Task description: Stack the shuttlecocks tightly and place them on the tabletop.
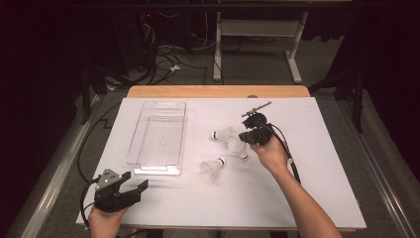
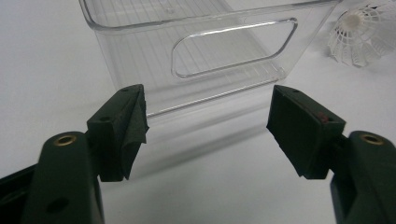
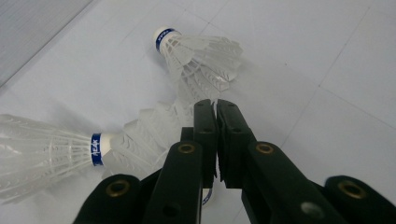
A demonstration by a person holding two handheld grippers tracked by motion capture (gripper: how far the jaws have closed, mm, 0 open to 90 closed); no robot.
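The right gripper's fingers (image 3: 229, 140) hide most of 1 shuttlecock (image 3: 149, 135) beneath them.

Lab: cable tangle (image 1: 166, 62), dark curtains (image 1: 49, 44)

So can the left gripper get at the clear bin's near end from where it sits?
Probably yes. The left gripper is open and faces the clear bin end-on, with bare white table between them and nothing in the way.
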